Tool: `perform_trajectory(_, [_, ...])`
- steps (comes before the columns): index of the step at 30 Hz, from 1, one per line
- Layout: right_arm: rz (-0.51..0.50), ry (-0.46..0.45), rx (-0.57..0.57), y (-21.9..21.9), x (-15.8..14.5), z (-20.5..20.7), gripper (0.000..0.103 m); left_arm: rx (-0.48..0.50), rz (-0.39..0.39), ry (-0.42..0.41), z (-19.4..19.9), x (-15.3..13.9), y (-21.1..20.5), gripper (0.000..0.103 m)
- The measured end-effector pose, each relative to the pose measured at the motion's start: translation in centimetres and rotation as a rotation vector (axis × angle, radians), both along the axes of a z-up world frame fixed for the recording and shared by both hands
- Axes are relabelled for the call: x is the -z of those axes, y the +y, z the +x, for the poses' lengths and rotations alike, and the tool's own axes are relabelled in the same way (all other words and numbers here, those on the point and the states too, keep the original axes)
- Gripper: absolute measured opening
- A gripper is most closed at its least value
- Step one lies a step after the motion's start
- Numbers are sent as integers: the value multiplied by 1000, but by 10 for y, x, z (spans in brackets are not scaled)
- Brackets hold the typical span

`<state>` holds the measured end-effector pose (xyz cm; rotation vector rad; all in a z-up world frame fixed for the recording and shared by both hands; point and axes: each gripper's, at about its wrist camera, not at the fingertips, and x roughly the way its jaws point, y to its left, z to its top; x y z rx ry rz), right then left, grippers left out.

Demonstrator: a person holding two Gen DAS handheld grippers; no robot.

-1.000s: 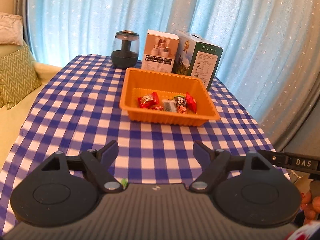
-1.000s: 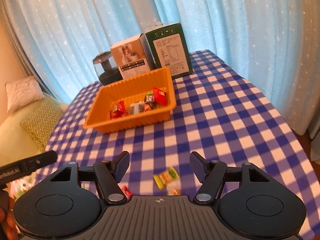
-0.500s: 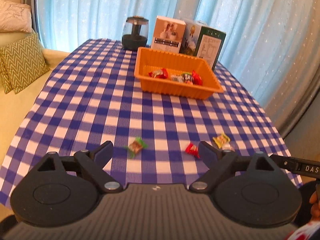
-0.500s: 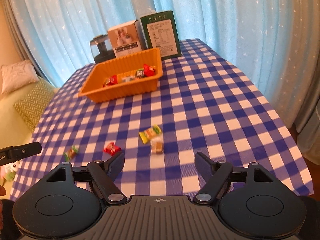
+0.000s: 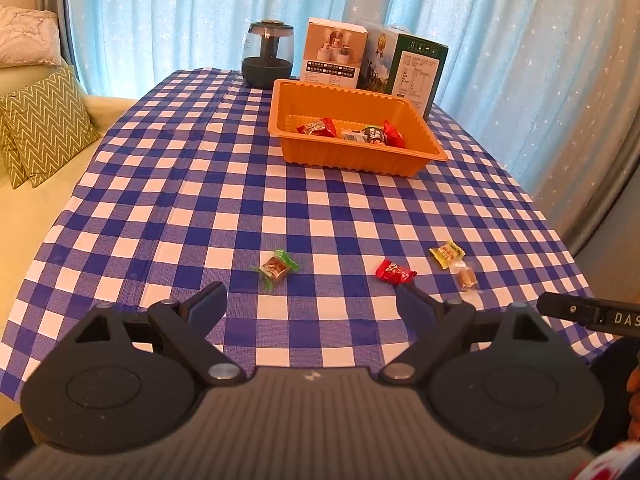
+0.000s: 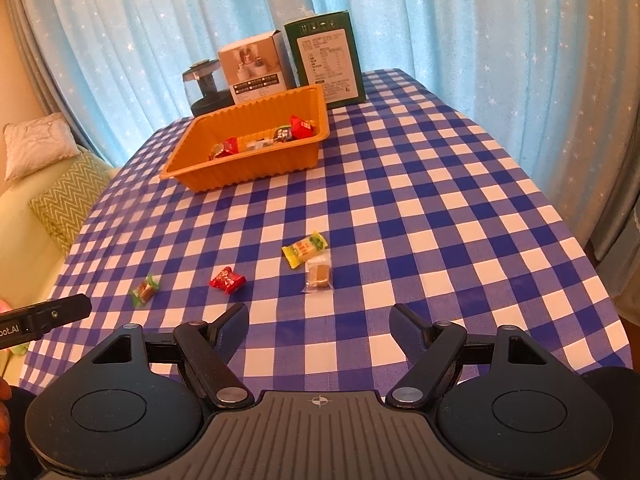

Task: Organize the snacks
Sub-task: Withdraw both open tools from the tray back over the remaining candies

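Note:
An orange tray (image 5: 416, 157) (image 6: 224, 178) with several wrapped snacks stands at the far side of the checked table. Loose on the cloth lie a green-ended candy (image 5: 275, 267) (image 6: 145, 289), a red candy (image 5: 394, 271) (image 6: 227, 280), a yellow-green packet (image 5: 447, 254) (image 6: 306, 249) and a clear-wrapped brown candy (image 5: 466, 277) (image 6: 318, 275). My left gripper (image 5: 310, 300) is open and empty, just short of the green-ended and red candies. My right gripper (image 6: 320, 320) is open and empty, just short of the brown candy.
A dark jar (image 5: 267, 55) (image 6: 206, 90), a white box (image 5: 334, 54) (image 6: 256, 66) and a green box (image 5: 404, 66) (image 6: 326, 62) stand behind the tray. A sofa with cushions (image 5: 40, 128) is on the left. Curtains hang behind. The table's near edge lies under both grippers.
Both grippers have drawn back from the tray toward the near table edge and risen, bringing the loose candies into view. Both stay open.

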<state>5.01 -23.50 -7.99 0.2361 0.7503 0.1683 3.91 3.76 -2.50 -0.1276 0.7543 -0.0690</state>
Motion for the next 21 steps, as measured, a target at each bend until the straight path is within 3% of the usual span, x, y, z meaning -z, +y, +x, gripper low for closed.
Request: perform_trajectory(21, [-15, 18, 13, 4, 14, 16, 77, 18, 46, 28, 13, 14, -6, 90])
